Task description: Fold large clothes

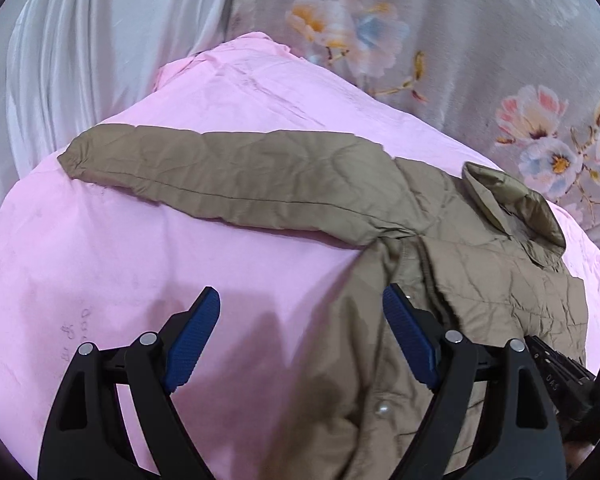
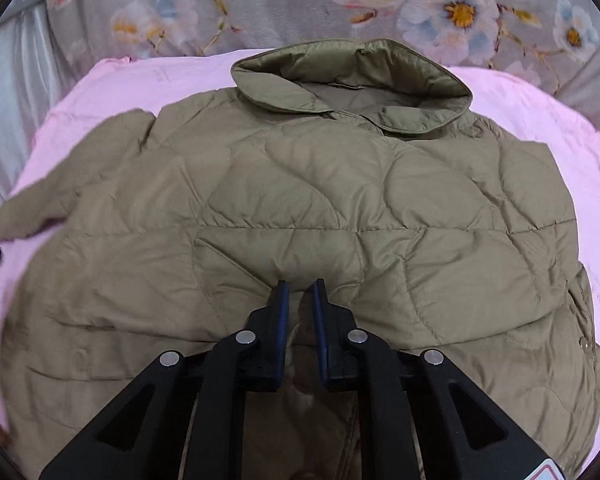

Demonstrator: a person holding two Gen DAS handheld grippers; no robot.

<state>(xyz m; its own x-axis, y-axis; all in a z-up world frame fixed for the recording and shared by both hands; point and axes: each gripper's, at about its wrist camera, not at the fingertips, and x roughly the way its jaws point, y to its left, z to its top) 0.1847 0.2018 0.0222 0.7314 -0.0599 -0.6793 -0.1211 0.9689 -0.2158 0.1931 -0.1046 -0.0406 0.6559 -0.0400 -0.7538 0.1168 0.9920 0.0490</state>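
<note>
Jacket: 1 | left gripper jaws wide, empty | right gripper jaws nearly closed

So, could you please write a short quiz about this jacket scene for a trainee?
1. True or false: the left claw is open, with nothing between its pads.
2. What colour is the sheet under the jacket? A) pink B) green C) black
3. Fill in: the sleeve lies stretched out, not yet ____ over the body.

Key: 1 true; 2 A; 3 folded.
</note>
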